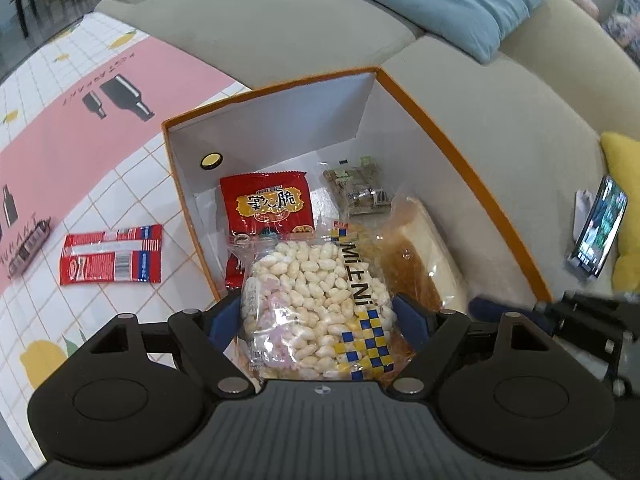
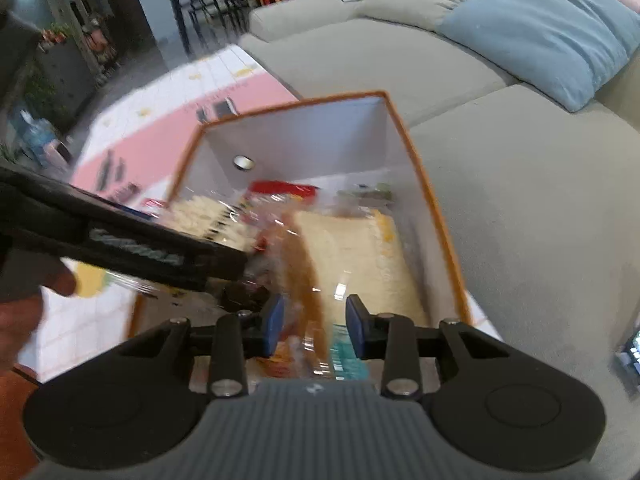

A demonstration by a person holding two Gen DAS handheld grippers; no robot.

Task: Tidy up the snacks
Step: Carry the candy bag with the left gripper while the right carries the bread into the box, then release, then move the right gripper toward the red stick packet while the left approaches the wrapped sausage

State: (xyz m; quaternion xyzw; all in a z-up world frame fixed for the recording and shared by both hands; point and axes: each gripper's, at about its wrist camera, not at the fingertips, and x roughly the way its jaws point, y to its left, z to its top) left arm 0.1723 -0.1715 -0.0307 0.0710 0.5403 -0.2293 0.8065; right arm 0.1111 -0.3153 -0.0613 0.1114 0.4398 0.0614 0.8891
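An orange box (image 1: 460, 152) with white walls stands on the table by the sofa. In it lie a red noodle-snack packet (image 1: 266, 204), a green-brown packet (image 1: 360, 188) and bagged sliced bread (image 1: 420, 252). My left gripper (image 1: 318, 314) is shut on a clear bag of puffed rice (image 1: 316, 292), held over the box's near end. In the right wrist view my right gripper (image 2: 314, 328) stands open over the box (image 2: 432, 200), its blue pads either side of the bread bag (image 2: 352, 256) without pressing it. The left gripper's black body (image 2: 120, 248) crosses that view on the left, blurred.
A red packet with a barcode (image 1: 112, 254) and a dark snack bar (image 1: 28, 252) lie on the checked tablecloth (image 1: 132, 184) left of the box. Grey sofa (image 1: 520, 128) with a blue pillow (image 1: 440, 0), yellow cushion (image 1: 624, 160) and a lit phone (image 1: 600, 228) sits right.
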